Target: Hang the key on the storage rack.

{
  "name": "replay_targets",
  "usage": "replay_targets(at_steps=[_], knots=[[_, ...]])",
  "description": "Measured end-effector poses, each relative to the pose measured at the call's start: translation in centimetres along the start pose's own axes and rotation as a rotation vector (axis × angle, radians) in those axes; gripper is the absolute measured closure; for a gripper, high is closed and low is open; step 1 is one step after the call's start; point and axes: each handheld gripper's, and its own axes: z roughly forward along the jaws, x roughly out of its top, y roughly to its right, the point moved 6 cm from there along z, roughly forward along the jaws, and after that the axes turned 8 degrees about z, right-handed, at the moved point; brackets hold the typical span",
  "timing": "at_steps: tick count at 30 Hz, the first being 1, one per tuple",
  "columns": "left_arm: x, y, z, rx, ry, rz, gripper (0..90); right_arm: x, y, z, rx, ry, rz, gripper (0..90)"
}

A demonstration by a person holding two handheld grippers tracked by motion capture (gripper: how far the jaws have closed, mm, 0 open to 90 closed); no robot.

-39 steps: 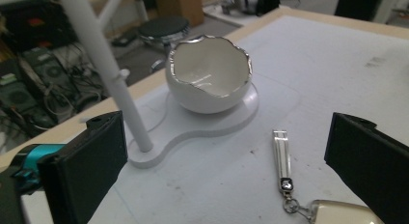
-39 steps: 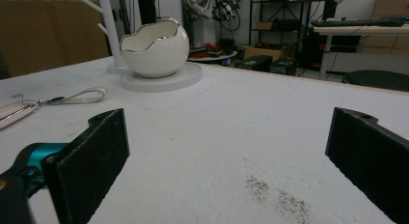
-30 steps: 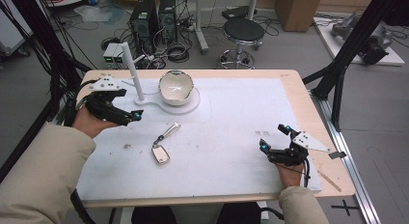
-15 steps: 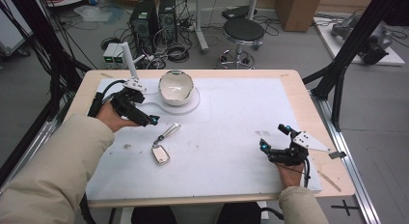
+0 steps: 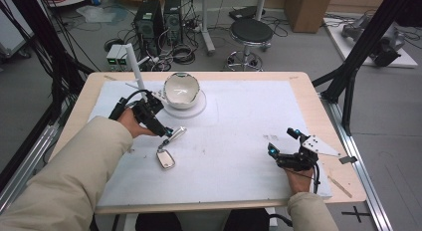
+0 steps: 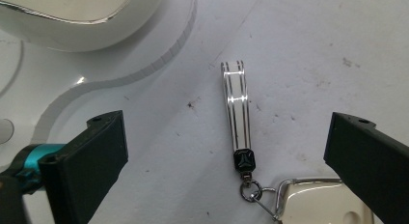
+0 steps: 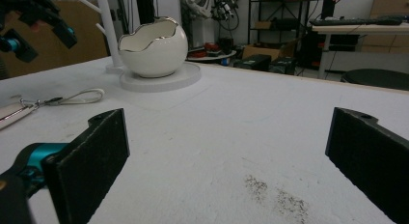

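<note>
A key fob [image 5: 165,159] with a silver strap [image 5: 177,134] lies on the white mat, in front of a white egg-shaped bowl [image 5: 181,90]. My left gripper [image 5: 166,133] hovers open just over the strap. In the left gripper view the strap [image 6: 235,105] lies between the two spread jaws, with the fob [image 6: 318,202] at the bottom and my left gripper [image 6: 226,161] holding nothing. My right gripper [image 5: 282,142] rests open at the mat's right front. In its own view the right gripper [image 7: 226,161] is empty, facing the bowl [image 7: 153,46] and the strap loop [image 7: 79,97].
The bowl sits on a round white base [image 5: 199,109]. A white post [image 5: 134,66] with pegs stands at the back left. The white mat [image 5: 239,116] covers the wooden table, whose edge [image 5: 348,156] runs close to the right gripper. A stool and computers stand behind the table.
My left gripper has moved from beside the post rightward and nearer, down to the key strap. The right gripper has stayed still.
</note>
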Motion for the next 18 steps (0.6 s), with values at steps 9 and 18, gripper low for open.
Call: replay_targets(at_steps=[9, 18], knots=[[-0.1, 0.6, 2.3, -0.010, -0.132, 0.015, 2.7, 0.0, 0.0, 0.0, 0.002, 0.000, 0.001, 0.7], [-0.6, 0.6, 3.6, 0.006, -0.197, -0.014, 10.5, 0.0, 0.0, 0.0, 0.000, 0.000, 0.011, 0.7]])
